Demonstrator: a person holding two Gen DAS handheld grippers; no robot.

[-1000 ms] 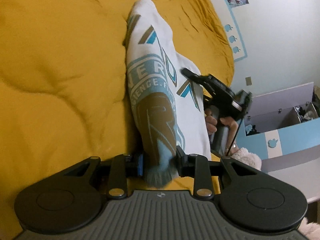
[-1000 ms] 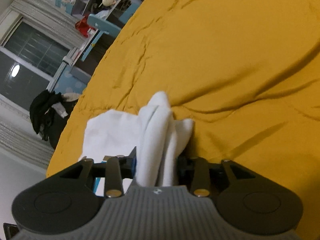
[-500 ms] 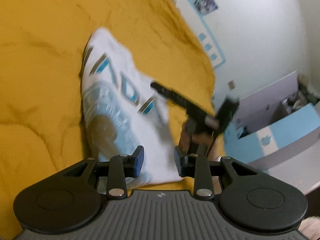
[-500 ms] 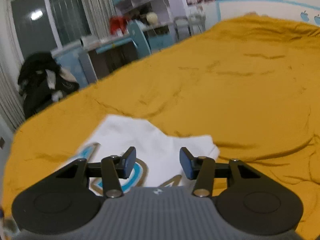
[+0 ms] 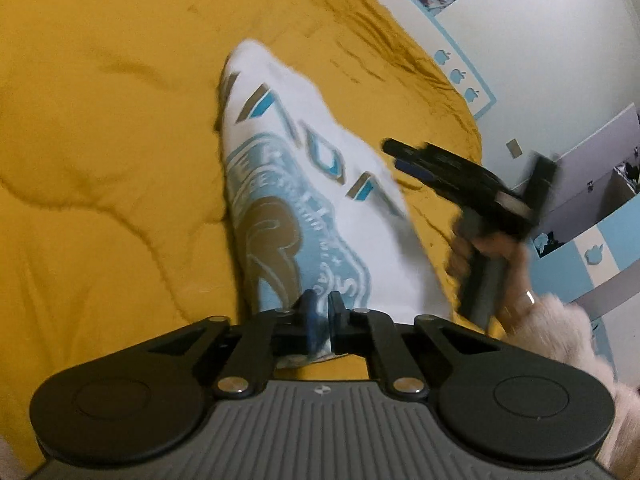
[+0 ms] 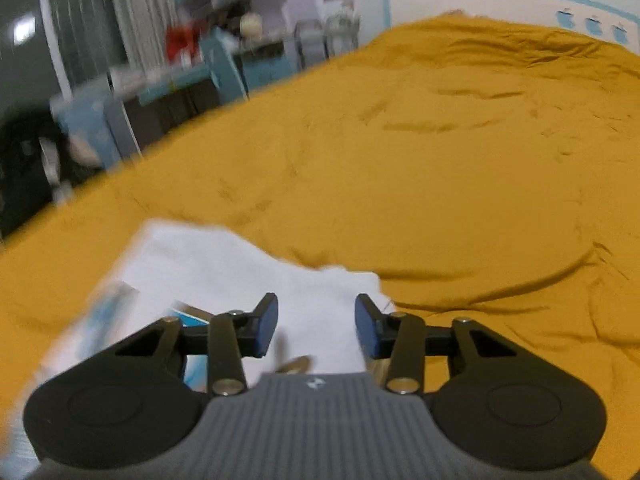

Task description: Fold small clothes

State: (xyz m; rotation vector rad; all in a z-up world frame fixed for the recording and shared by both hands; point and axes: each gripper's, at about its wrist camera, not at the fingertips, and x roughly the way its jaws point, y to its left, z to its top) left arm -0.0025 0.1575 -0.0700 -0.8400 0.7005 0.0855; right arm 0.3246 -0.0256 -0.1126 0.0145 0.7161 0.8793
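Your left gripper (image 5: 321, 312) has pinched shut on the white printed cotton shirt's (image 5: 352, 208) near edge to fold it over, while your right gripper (image 6: 316, 322), jaws closing and empty, hovers above it on the mustard-yellow quilted bedspread (image 6: 460, 184).

Matt cloth shirt (image 5: 356, 216) – soft, printed – rumpled cloth bedspread (image 5: 100, 160)

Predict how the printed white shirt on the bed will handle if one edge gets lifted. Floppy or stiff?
Probably floppy: the white shirt lies in soft folds on the yellow bedspread and follows its bumps. Likely light, being thin cloth. It may sag from wherever it is held, so one grip alone probably won't keep it flat.
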